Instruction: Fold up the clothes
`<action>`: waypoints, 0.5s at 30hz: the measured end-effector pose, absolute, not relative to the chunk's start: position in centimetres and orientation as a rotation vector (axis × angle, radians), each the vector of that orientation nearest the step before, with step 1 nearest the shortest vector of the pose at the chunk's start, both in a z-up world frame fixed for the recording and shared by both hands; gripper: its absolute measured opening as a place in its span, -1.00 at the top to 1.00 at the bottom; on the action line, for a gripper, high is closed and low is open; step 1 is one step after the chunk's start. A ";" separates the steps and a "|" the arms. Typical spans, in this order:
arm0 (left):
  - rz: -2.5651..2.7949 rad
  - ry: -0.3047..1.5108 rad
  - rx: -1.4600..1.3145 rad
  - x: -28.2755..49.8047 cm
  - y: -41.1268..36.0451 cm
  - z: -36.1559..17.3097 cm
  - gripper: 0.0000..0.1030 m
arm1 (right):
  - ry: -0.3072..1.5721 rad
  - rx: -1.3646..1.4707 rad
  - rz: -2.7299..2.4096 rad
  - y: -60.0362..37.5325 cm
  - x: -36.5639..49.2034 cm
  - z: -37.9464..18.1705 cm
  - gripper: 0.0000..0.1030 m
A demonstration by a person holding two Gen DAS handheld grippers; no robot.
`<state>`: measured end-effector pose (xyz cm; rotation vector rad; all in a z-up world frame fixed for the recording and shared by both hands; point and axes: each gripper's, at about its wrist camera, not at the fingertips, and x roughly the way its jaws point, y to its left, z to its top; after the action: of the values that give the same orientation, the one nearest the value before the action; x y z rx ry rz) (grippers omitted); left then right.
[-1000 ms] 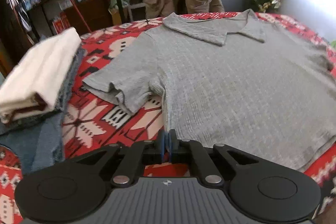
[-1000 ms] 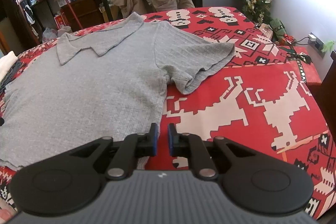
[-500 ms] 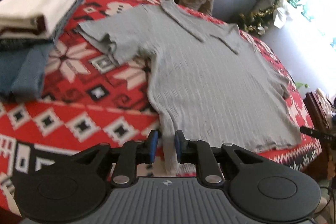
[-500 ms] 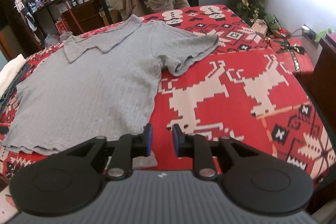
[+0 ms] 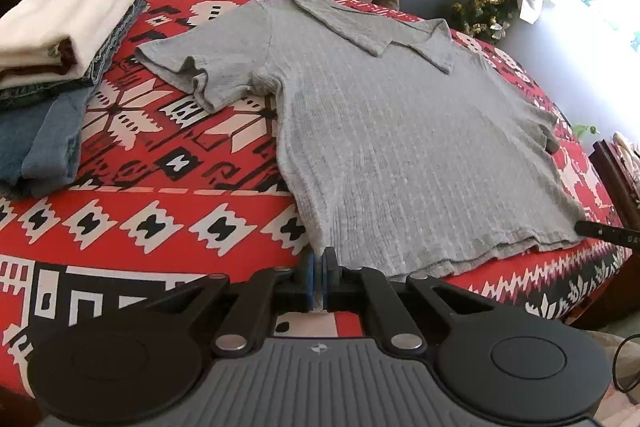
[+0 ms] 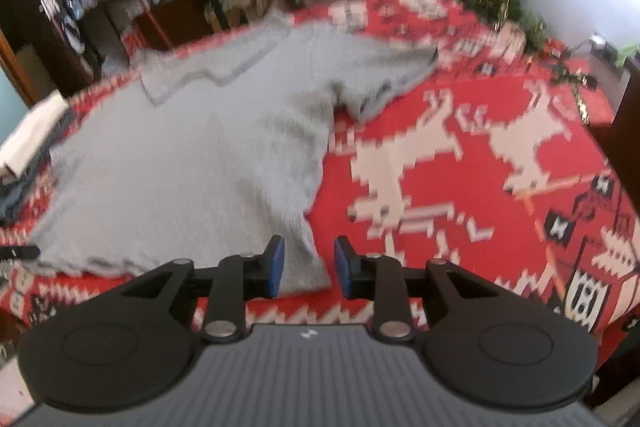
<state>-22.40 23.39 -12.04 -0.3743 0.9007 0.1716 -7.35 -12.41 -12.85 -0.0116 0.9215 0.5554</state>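
Left hand-held gripper [image 5: 319,267] clamps gray shirt [image 5: 400,131] hem corner; right hand-held gripper [image 6: 308,263] closing around opposite corner.

No readable words, brands or numbers showing anywhere. Only a small pale emblem, without letters, sitting on the ribbed grey plastic gripper housing [image 5: 318,349]. White markings on the thin black bar [image 5: 608,231] staying too tiny to read.
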 end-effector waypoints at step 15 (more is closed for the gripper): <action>0.220 0.955 -0.269 -23.1 24.2 -11.4 0.88 | 0.996 -0.058 0.494 -12.9 -7.5 -12.0 0.89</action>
<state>-23.06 24.22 -11.39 -0.2687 0.9554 0.2200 -7.53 -12.86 -12.03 -0.0581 0.9963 0.4941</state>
